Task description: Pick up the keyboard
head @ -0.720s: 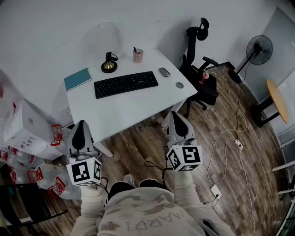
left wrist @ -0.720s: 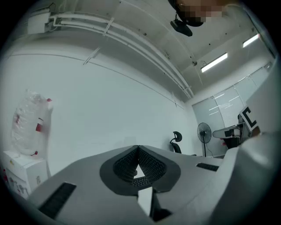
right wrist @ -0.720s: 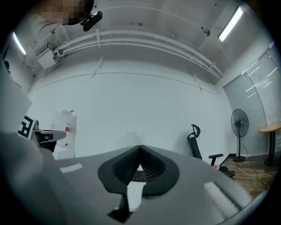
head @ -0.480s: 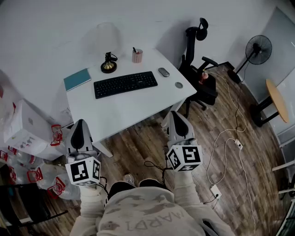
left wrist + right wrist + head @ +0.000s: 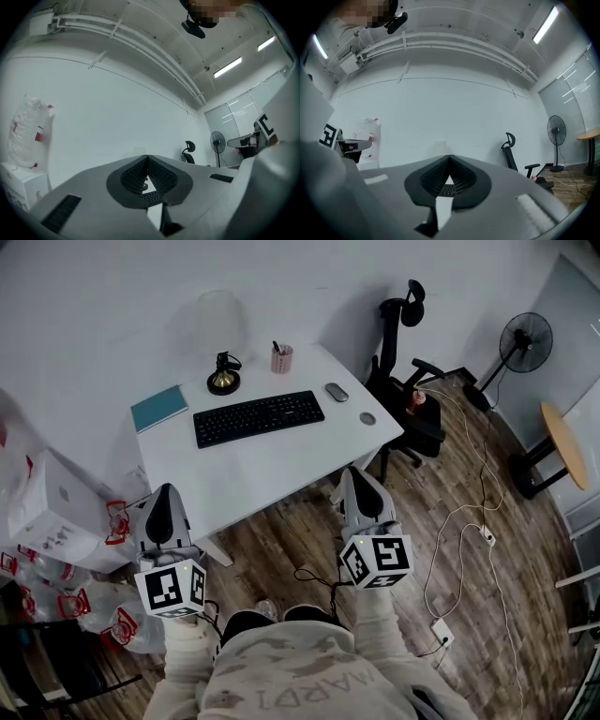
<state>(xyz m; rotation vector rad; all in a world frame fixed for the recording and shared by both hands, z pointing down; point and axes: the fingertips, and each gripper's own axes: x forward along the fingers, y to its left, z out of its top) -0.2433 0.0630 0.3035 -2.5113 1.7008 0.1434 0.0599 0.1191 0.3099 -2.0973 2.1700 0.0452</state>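
Ahead of left tool (image 5: 165,499) and right tool (image 5: 360,482): keyboard (image 5: 259,418) flat on table (image 5: 272,470), apart from both. Both tools closed, nothing gripped.

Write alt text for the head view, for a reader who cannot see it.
A black keyboard lies in the middle of a white desk, seen from above. The left gripper and right gripper, both shut and empty, are held near the desk's front edge. A teal notebook and a mouse lie on the desk too.
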